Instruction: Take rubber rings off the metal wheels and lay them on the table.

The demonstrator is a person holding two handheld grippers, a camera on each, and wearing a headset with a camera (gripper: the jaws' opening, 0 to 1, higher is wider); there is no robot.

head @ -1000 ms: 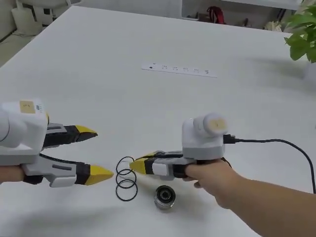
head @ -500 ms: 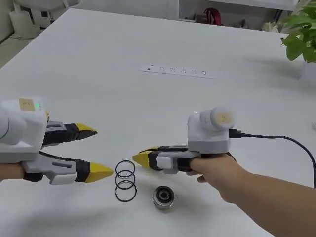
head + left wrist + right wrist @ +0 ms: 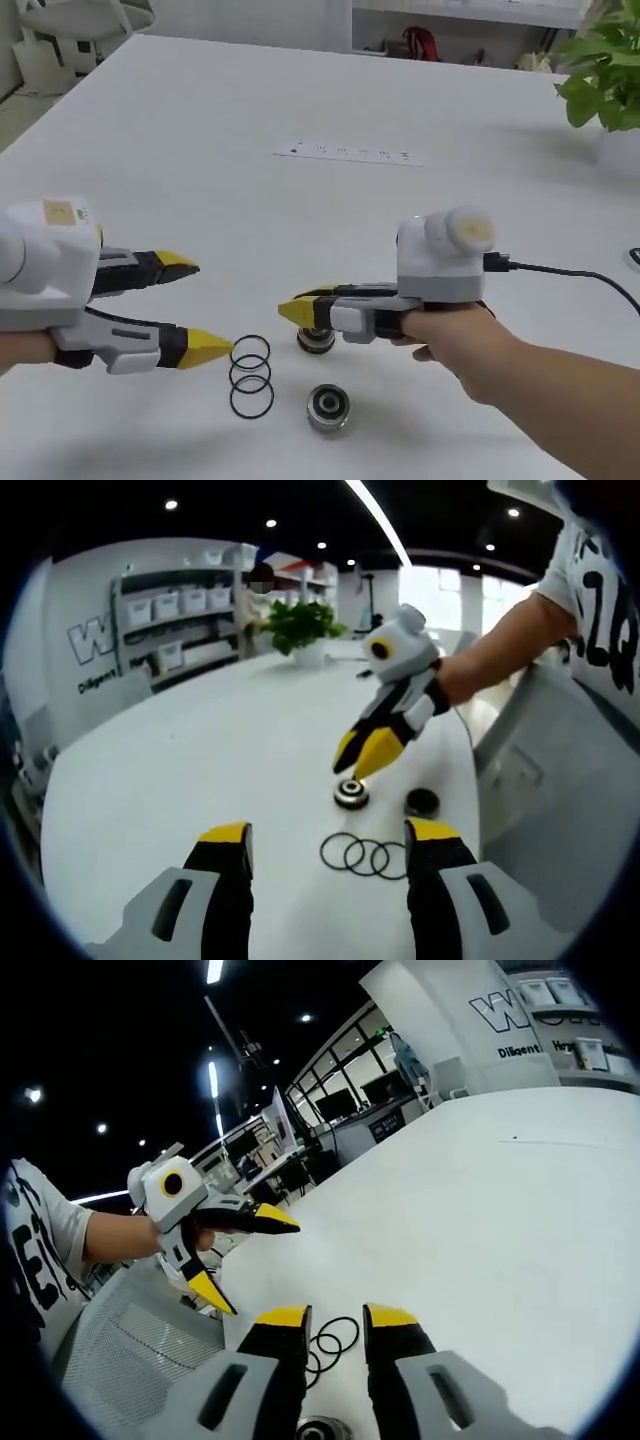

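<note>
Head view with both gripper views: ring removal in progress. Three rings point(image 3: 250, 375) lie flat on the table point(image 3: 330, 220) in a short chain, each touching the next, between the left gripper point(image 3: 207, 307) and the two wheels. The number and lie of the rings match the pictures of a second ago and half a second ago. What has changed is the right gripper point(image 3: 291, 308). A second ago its tips sat at the far end of the chain. Now they stand apart from the rings, raised off the table and just above the far wheel point(image 3: 316, 341). The earlier pictures did not show this wheel, and it now sits partly under those tips. The near wheel point(image 3: 328, 405) rests where it was, near the chain's near end, with nothing touching it. Right gripper: jaws narrowly parted and holding nothing; in its own view the rings show through the gap. Left gripper: jaws spread wide and empty, hovering beside the chain with its lower tip just beside the far ring. Reading: the third ring has probably just been laid down and let go, and the right gripper appears to be turning to the far wheel as the next piece. Whether either wheel still carries a ring cannot be told at this size. If the far wheel does, the left gripper will likely have to steady it.
</note>
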